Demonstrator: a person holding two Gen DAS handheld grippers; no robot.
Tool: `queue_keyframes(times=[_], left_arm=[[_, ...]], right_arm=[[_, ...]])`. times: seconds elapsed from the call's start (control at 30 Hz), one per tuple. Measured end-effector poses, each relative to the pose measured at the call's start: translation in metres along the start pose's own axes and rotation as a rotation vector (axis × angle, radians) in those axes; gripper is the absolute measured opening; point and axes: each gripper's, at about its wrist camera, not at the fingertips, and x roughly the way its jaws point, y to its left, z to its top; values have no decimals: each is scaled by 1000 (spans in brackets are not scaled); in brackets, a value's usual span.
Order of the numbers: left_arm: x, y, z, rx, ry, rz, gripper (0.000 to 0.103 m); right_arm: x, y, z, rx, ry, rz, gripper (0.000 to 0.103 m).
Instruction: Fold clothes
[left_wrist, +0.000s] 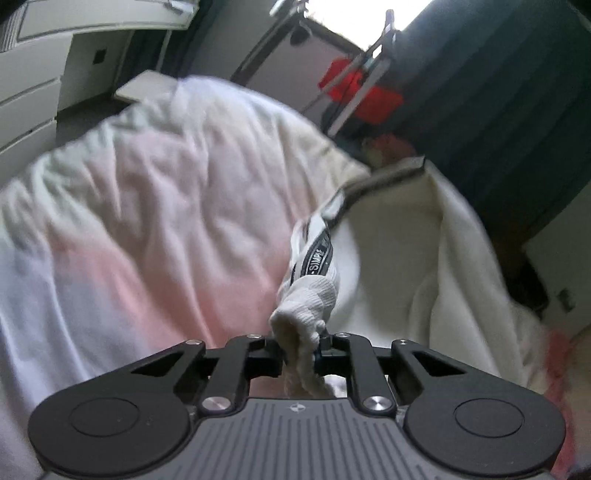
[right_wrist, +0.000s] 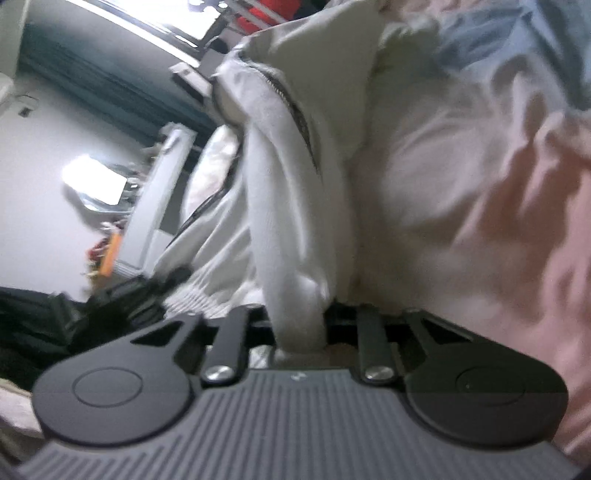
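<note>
A white zip-up garment (left_wrist: 399, 254) with a dark zipper tape hangs above a bed. My left gripper (left_wrist: 299, 347) is shut on its ribbed white hem, bunched between the jaws, with a printed black strap just above. In the right wrist view my right gripper (right_wrist: 299, 325) is shut on another fold of the same white garment (right_wrist: 284, 206), whose dark zipper runs up and away. The garment is stretched between both grippers. The fingertips are hidden by cloth in both views.
A rumpled pink and white duvet (left_wrist: 147, 206) covers the bed below. White drawers (left_wrist: 33, 92) stand at the left. A drying rack with red cloth (left_wrist: 362, 92) and a dark curtain (left_wrist: 498, 92) stand behind. Dark clothes (right_wrist: 44, 325) lie at the left.
</note>
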Motion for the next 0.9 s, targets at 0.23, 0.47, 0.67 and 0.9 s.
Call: queue_keyframes(times=[0.23,0.47,0.67,0.9], left_arm=[[-38,-2,103,51,-206,187,13],[-18,44,197,172,-264,460,13],[35,89,215,164,-120,522,19],[22,85,198,128,-111,516,70]], right_arm=[[54,95,-41,-22,78,185,16],[182,189,-71,-92,215,290,16],[241,212,-76,-185,325,238,17],[217,244,-64,-387,298,128,51]])
